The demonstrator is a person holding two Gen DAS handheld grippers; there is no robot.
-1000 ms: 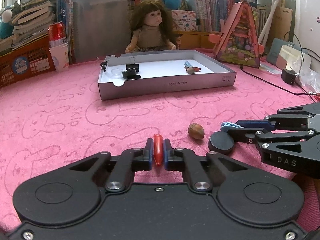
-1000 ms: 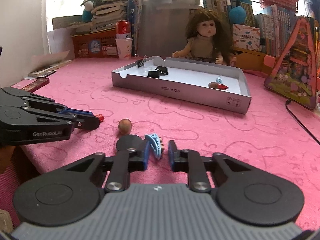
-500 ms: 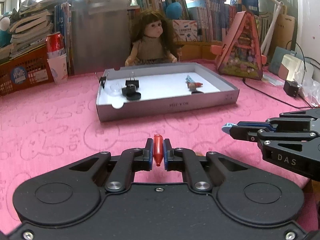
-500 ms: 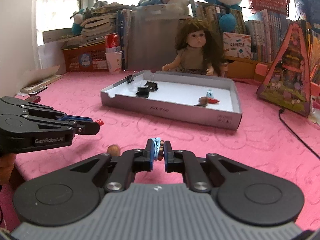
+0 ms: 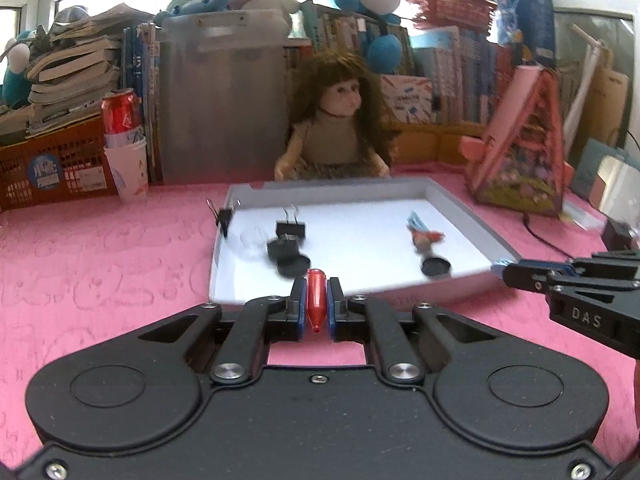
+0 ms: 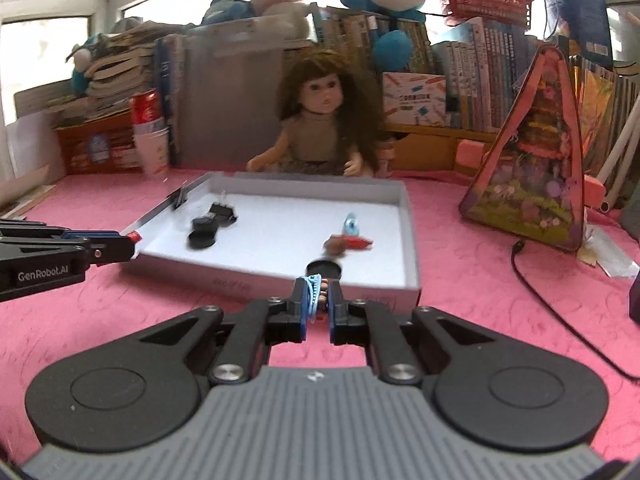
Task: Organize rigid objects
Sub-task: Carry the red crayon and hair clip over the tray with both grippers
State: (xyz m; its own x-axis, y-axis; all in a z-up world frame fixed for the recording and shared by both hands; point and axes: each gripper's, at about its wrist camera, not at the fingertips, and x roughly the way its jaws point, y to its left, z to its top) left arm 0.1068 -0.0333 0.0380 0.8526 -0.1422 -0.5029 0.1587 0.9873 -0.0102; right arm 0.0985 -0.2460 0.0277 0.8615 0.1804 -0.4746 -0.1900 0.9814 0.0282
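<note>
A grey shallow tray [image 5: 460,216] [image 6: 410,232] lies on the pink cloth ahead. In it lie black binder clips [image 5: 291,229], black round discs [image 5: 435,267] [image 6: 202,240], a nut [image 5: 423,243] [image 6: 335,243] and a blue and a red piece [image 6: 352,224]. My left gripper [image 5: 317,304] is shut on a red crayon-like piece [image 5: 316,300], raised near the tray's front edge. My right gripper [image 6: 318,300] is shut on a blue hair clip [image 6: 313,294], also at the tray's front edge. Each gripper shows in the other's view [image 5: 532,276] [image 6: 116,246].
A doll [image 5: 340,128] sits behind the tray. A pink triangular toy house [image 5: 520,148] and a black cable [image 6: 560,304] are at the right. A soda can in a paper cup [image 5: 124,144], an orange crate [image 5: 48,160] and books stand at the left and back.
Both grippers have lifted off the cloth with their pieces and moved forward to the tray's front edge. The nut and black disc left on the cloth are out of view.
</note>
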